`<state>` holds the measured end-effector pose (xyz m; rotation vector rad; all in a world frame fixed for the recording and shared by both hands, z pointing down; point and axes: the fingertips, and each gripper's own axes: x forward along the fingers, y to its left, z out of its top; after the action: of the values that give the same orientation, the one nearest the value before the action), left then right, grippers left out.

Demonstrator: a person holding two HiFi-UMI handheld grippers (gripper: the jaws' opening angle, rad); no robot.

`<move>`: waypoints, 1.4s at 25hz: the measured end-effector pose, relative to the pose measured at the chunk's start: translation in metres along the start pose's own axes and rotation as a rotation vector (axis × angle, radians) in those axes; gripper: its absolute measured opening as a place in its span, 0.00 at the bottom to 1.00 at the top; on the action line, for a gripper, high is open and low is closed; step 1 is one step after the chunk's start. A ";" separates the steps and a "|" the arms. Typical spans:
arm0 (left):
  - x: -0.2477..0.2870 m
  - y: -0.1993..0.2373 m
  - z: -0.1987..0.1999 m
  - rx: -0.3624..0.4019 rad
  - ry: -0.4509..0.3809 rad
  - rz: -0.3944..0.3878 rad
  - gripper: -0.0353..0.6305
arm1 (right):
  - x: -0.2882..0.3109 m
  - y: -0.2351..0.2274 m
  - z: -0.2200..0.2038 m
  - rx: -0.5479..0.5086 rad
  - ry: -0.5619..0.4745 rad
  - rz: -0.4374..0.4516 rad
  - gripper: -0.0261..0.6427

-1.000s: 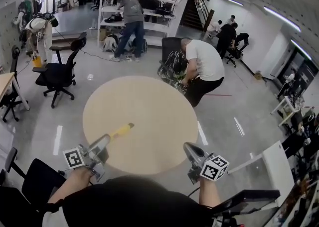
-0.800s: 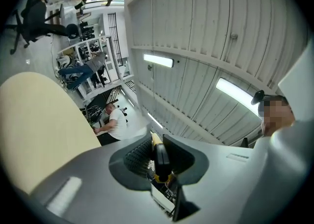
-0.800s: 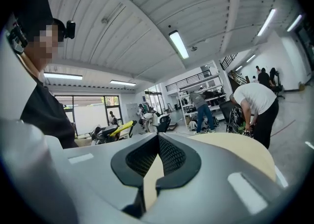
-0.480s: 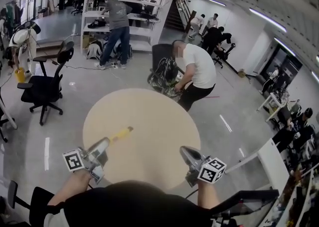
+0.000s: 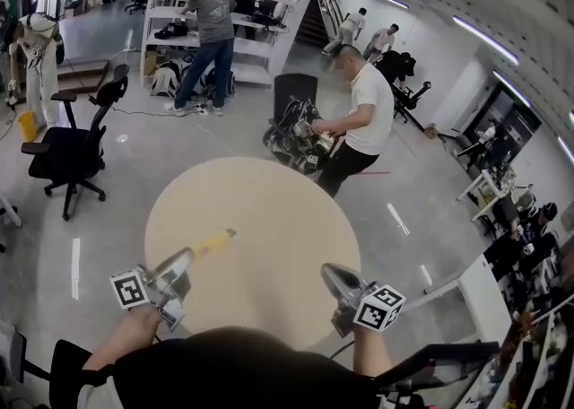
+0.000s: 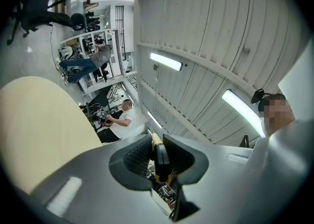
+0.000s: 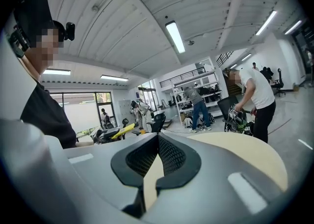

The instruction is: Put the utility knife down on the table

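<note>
As the person closes on the table (image 5: 269, 210), the left gripper (image 5: 185, 260) stays clamped on the utility knife (image 5: 215, 239), now over the near edge (seemingly not touching it); lowering remains. The right gripper (image 5: 328, 273) has its jaws together, empty.

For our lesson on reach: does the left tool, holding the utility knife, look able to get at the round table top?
Probably yes: the left tool holds the utility knife over the round table, and nothing lies between them.
</note>
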<state>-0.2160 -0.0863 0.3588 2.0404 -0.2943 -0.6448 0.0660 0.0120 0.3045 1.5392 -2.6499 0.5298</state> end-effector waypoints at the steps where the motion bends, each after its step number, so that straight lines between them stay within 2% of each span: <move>1: 0.003 0.003 -0.001 0.001 -0.004 0.007 0.15 | 0.001 -0.006 0.001 0.001 0.002 0.006 0.06; 5: 0.026 0.012 -0.011 0.016 -0.022 0.045 0.15 | 0.002 -0.038 0.004 0.009 -0.001 0.053 0.06; 9: 0.069 0.006 -0.031 0.068 -0.053 0.074 0.15 | -0.008 -0.091 0.008 0.013 0.006 0.114 0.06; 13: 0.101 -0.003 -0.057 0.076 -0.138 0.129 0.15 | -0.014 -0.149 0.010 0.033 0.023 0.205 0.06; 17: 0.128 -0.006 -0.084 0.074 -0.143 0.147 0.15 | -0.013 -0.191 0.018 0.038 0.019 0.237 0.06; 21: 0.116 0.003 -0.071 0.069 -0.143 0.199 0.15 | 0.011 -0.187 0.012 0.075 0.002 0.263 0.06; 25: 0.094 0.027 -0.046 0.042 -0.118 0.233 0.15 | 0.037 -0.167 -0.008 0.123 0.025 0.241 0.06; 29: 0.093 0.050 -0.016 0.093 -0.084 0.202 0.15 | 0.058 -0.155 -0.015 0.109 0.040 0.217 0.06; 32: 0.099 0.053 -0.003 0.094 -0.093 0.176 0.15 | 0.062 -0.153 -0.002 0.075 0.057 0.199 0.06; 35: 0.100 0.058 0.006 0.097 -0.106 0.182 0.15 | 0.067 -0.156 0.010 0.060 0.068 0.196 0.06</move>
<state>-0.1329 -0.1660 0.3728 2.0448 -0.5765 -0.6364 0.1659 -0.1173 0.3512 1.2569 -2.7720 0.6649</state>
